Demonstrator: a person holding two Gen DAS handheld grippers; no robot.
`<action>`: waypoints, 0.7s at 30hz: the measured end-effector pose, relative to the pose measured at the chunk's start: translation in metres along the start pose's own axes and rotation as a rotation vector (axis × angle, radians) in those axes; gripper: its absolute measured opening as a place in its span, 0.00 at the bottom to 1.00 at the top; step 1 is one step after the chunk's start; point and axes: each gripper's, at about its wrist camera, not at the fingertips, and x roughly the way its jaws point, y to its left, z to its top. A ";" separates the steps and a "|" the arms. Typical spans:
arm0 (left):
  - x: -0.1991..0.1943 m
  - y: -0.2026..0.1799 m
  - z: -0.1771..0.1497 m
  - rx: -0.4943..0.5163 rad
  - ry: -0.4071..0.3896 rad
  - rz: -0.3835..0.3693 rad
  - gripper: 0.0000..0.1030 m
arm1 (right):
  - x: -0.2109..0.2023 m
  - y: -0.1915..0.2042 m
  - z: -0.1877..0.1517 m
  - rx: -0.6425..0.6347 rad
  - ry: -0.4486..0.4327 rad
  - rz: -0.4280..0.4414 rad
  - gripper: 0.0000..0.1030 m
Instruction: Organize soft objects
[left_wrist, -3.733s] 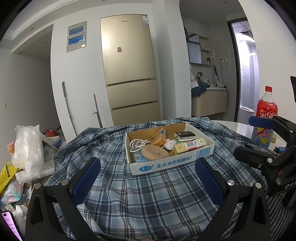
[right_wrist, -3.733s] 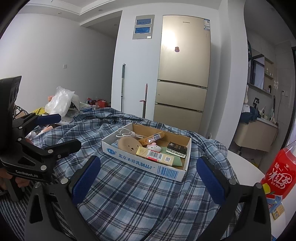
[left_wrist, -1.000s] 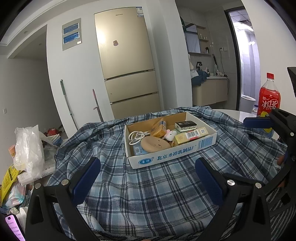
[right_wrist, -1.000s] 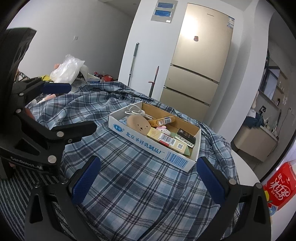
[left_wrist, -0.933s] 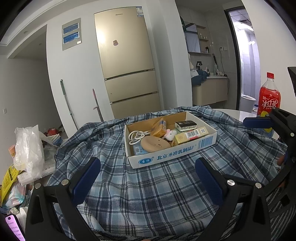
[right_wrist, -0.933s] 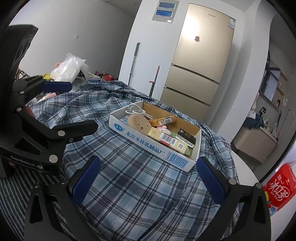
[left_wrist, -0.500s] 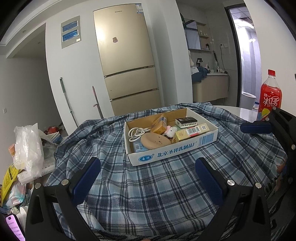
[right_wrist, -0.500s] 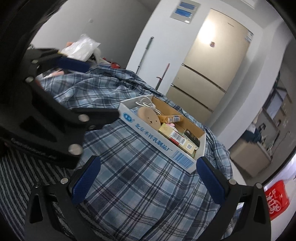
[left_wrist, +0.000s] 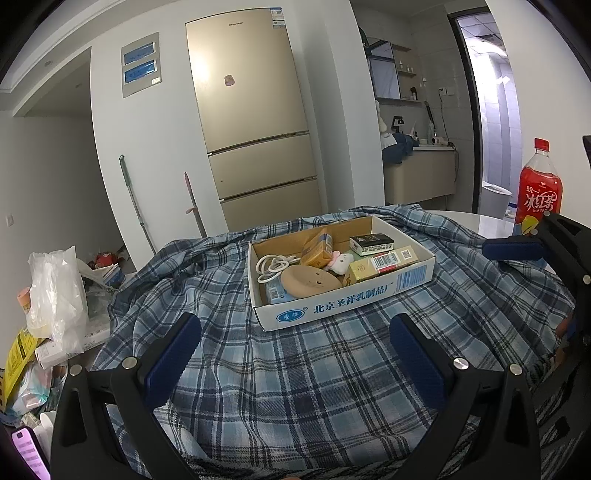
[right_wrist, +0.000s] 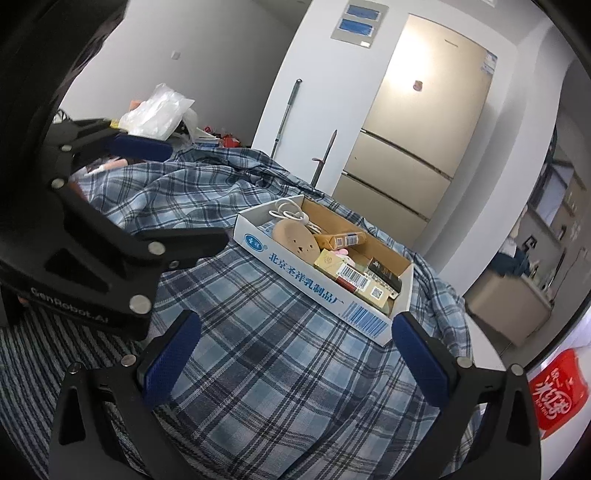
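Note:
A blue plaid shirt (left_wrist: 295, 369) is spread over a round table, also in the right wrist view (right_wrist: 266, 369). On it stands a shallow cardboard box (left_wrist: 343, 302) (right_wrist: 314, 284) holding a tan round plush (left_wrist: 308, 282) (right_wrist: 295, 238), a small pink-and-white plush (left_wrist: 341, 260), a white cable (left_wrist: 275, 266) and several small cartons. My left gripper (left_wrist: 295, 354) is open and empty, above the shirt in front of the box. My right gripper (right_wrist: 295, 354) is open and empty, above the shirt at the box's front right.
A red iced-tea bottle (left_wrist: 537, 188) stands on the bare white tabletop at the right, also in the right wrist view (right_wrist: 557, 391). A clear plastic bag (left_wrist: 55, 295) and clutter lie at the left. A gold fridge (left_wrist: 255, 118) stands behind.
The right gripper has dropped and tilted, coming closer to the shirt and to the left gripper. The left gripper has barely moved. Both stay open.

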 end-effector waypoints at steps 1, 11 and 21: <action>0.001 -0.001 0.001 0.000 -0.002 -0.001 1.00 | 0.000 -0.002 0.000 0.010 0.001 0.004 1.00; 0.001 -0.001 0.001 0.001 0.001 -0.001 1.00 | 0.004 -0.017 -0.003 0.096 0.015 0.039 1.00; 0.001 -0.001 0.001 0.001 0.002 -0.001 1.00 | 0.004 -0.017 -0.002 0.101 0.019 0.041 1.00</action>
